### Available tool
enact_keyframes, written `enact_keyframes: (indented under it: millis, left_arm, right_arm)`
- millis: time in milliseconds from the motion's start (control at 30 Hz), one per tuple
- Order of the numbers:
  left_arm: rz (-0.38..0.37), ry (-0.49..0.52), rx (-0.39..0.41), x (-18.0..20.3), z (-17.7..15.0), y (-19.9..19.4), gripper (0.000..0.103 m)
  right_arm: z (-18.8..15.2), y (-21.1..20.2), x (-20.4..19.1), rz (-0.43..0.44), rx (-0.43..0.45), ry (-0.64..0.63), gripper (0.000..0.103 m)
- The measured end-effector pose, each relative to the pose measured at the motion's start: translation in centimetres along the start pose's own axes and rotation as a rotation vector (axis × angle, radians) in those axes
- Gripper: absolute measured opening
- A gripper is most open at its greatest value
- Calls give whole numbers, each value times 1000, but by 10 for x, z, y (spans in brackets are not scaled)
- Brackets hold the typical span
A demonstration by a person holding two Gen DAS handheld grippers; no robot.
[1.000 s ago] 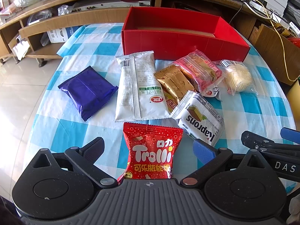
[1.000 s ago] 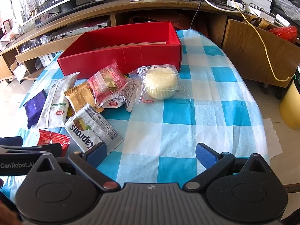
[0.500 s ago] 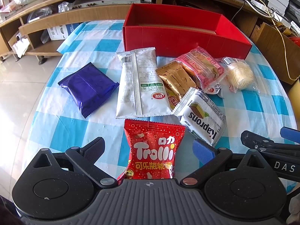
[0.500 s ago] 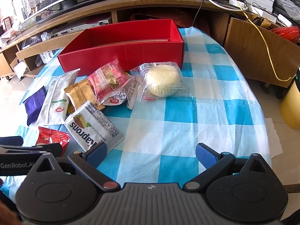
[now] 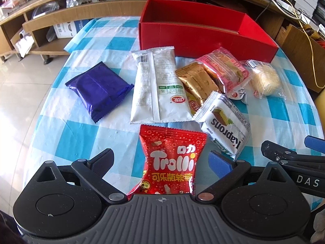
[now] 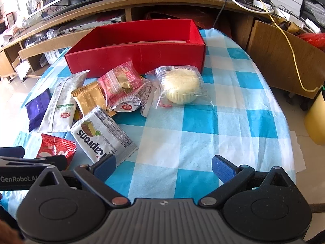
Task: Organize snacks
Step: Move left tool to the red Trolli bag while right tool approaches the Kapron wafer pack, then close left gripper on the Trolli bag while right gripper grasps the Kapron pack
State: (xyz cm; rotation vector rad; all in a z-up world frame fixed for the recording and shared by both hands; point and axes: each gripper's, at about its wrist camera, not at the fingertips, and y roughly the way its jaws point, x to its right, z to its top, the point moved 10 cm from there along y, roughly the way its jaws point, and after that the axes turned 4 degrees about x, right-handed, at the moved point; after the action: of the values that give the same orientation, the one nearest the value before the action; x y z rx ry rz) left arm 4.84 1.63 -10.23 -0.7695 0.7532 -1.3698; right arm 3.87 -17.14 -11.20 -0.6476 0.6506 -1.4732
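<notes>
Snacks unsorted; both grippers released.
Red box (image 5: 203, 34) stands far, its floor unseen; packets lie near it. Left gripper (image 5: 160, 160), jaws spread, straddles Trolli bag (image 5: 172, 160), risking slippage. Right gripper (image 6: 164, 165), wide, holds nothing; may snag Kaprons packet (image 6: 103, 138).

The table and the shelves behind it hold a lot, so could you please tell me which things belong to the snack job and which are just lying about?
Part of the job:
red box
Trolli bag
Kaprons wafer
purple packet
white packet
gold packet
pink packet
wrapped round pastry

Just lying about:
yellow cable
white carton on the low shelf
</notes>
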Motion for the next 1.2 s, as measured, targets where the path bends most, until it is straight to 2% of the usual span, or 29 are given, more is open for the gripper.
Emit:
enact_keyframes:
  millis: [167, 300, 367, 500, 600, 767, 967, 1100, 1200]
  left_arm:
    - [-28, -57, -27, -4, -2, 7, 101]
    - [-2, -30, 5, -3, -2, 15, 98]
    - [7, -13, -20, -1, -6, 20, 95]
    - [42, 43, -34, 4, -10, 21, 95]
    - [48, 53, -43, 3, -12, 20, 95]
    - [42, 59, -46, 0, -14, 18, 94]
    - [21, 71, -43, 1, -15, 18, 94]
    - [8, 67, -74, 2, -17, 20, 96]
    - [2, 62, -92, 2, -17, 20, 97]
  right_arm:
    - [10, 0, -5, 38, 7, -17, 103]
    - [16, 0, -6, 63, 5, -26, 103]
    - [17, 2, -8, 80, -2, -31, 103]
    - [18, 2, -24, 155, -18, -79, 103]
    - [18, 3, -39, 178, -16, -141, 103]
    - [19, 19, -65, 240, -68, -264, 96]
    - [10, 46, -81, 303, -180, -353, 78]
    - [15, 54, -86, 295, -176, -399, 74]
    - [15, 53, -84, 308, -176, -380, 72]
